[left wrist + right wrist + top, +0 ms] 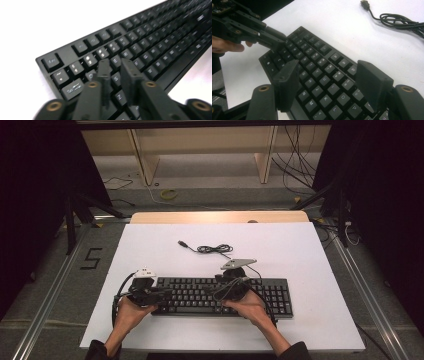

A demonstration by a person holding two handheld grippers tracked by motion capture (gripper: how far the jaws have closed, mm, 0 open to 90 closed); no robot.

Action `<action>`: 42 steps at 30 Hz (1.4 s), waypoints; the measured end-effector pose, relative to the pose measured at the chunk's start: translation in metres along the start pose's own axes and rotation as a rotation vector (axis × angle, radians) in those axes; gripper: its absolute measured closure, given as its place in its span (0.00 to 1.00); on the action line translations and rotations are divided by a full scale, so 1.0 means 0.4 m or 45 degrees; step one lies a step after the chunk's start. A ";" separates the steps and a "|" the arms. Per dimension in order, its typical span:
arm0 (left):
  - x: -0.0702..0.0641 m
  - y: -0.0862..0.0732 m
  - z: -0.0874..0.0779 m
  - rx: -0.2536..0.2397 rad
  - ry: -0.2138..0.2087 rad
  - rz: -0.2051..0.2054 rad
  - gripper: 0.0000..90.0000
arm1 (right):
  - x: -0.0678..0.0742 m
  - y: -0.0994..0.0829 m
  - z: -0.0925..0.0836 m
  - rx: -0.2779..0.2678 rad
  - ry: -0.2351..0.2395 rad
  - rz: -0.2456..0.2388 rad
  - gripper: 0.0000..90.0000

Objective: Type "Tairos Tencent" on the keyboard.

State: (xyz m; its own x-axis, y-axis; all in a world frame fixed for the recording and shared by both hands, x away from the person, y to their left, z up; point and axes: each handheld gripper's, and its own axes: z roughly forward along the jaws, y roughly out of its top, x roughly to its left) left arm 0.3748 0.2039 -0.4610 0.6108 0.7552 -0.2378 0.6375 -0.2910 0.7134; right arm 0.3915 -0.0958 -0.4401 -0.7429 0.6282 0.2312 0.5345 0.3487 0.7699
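Note:
A black keyboard (274,296) lies across the near half of the white table (300,255). My left gripper (167,294) hovers low over the keyboard's left end, above the letter keys (155,45). Its jaws stand only a narrow gap apart, with nothing between them (115,66). My right gripper (216,292) is over the middle of the keyboard and points toward the left end. It is open wide, and the keys (322,62) show between its jaws (327,72). The left gripper (275,41) shows farther off in the right gripper view.
The keyboard's black cable (215,249) lies coiled on the table behind it, its USB plug (182,243) loose at the left. A wooden board (220,216) edges the table's far side. More cables trail on the floor beyond.

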 end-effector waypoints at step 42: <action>-0.021 0.021 -0.013 -0.161 -0.090 -0.018 0.30 | -0.005 -0.019 0.059 0.147 -0.047 -0.041 1.00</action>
State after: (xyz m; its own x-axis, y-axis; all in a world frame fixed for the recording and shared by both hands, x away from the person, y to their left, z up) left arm 0.3728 0.1982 -0.4497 0.6368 0.7139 -0.2913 0.5847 -0.2009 0.7860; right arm 0.3986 -0.0833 -0.4603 -0.7461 0.6400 0.1835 0.5549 0.4456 0.7025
